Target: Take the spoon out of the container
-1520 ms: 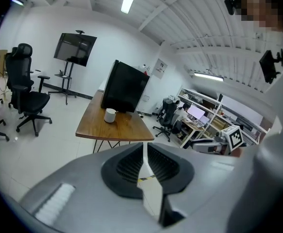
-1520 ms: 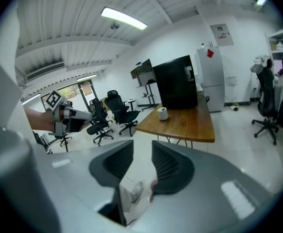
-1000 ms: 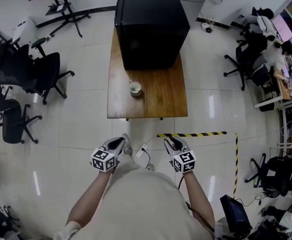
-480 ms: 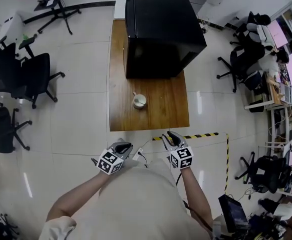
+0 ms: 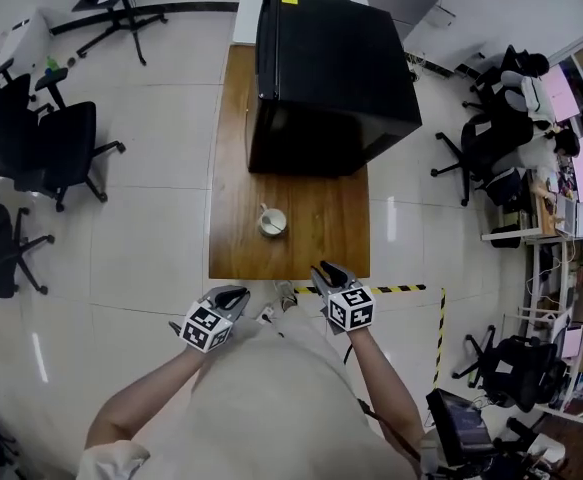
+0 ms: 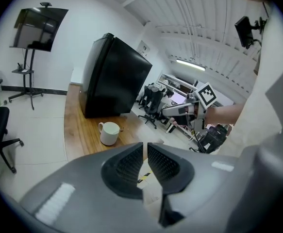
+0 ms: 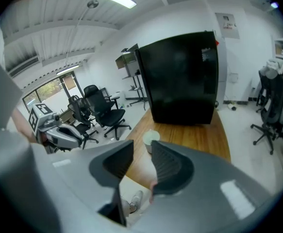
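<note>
A white mug point(image 5: 271, 222) stands on the wooden table point(image 5: 321, 228) near its front edge, with a thin spoon handle point(image 5: 262, 209) sticking out of it. Both grippers hang short of that edge, apart from the mug. My left gripper point(image 5: 233, 297) is off the table's front left; its jaws stand almost together with nothing between them point(image 6: 145, 152). My right gripper point(image 5: 325, 271) is at the front edge, right of the mug, open and empty point(image 7: 142, 152). The mug point(image 6: 109, 132) shows ahead in the left gripper view, and the mug point(image 7: 151, 139) sits just beyond the right jaws.
A big black cabinet point(image 5: 326, 78) fills the table's far half. Office chairs point(image 5: 61, 148) stand on the left. Yellow-black tape point(image 5: 411, 290) marks the floor on the right. People sit at desks point(image 5: 531, 78) on the far right. My shoe point(image 5: 285, 294) is below the table edge.
I have walked up to the table. Both grippers have come forward to its front edge, and the mug and cabinet look nearer. The jaws look unchanged.
</note>
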Tool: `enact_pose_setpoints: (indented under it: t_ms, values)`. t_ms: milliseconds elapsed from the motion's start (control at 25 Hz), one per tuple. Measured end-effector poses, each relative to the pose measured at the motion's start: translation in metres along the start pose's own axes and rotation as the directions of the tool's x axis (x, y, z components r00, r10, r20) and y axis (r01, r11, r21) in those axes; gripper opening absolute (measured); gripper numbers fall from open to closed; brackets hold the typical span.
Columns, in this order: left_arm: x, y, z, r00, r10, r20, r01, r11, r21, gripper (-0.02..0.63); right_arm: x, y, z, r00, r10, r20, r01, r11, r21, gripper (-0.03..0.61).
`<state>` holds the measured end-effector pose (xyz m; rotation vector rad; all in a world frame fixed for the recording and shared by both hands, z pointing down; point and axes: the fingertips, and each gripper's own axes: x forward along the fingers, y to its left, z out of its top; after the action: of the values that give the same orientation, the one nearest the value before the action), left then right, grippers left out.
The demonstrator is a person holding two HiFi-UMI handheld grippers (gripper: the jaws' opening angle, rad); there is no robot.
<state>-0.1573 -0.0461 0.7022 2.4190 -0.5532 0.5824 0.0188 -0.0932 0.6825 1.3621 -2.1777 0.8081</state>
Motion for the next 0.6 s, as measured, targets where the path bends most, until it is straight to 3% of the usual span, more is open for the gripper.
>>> enact_pose_setpoints:
  t_ms: [360, 520, 600]
  values:
    - [0.023, 0.015, 0.043, 0.984, 0.168, 0.06, -0.162, 0.982, -0.096, 0.032, 0.086, -0.029, 0.003, 0.976, 0.189, -0.105, -0.166, 0.966, 0.197, 0.121]
    - [0.03, 0.027, 0.063, 0.972, 0.222, 0.081, -0.211, 0.97, -0.123, 0.032, 0.122, -0.039, -0.013, 0.957, 0.227, -0.183, -0.184, 0.957, 0.224, 0.123]
    - [0.031, 0.033, 0.069, 0.968, 0.237, 0.087, -0.224, 0.965, -0.137, 0.032, 0.136, -0.042, -0.018, 0.946, 0.254, -0.2, -0.189, 0.937, 0.293, 0.125]
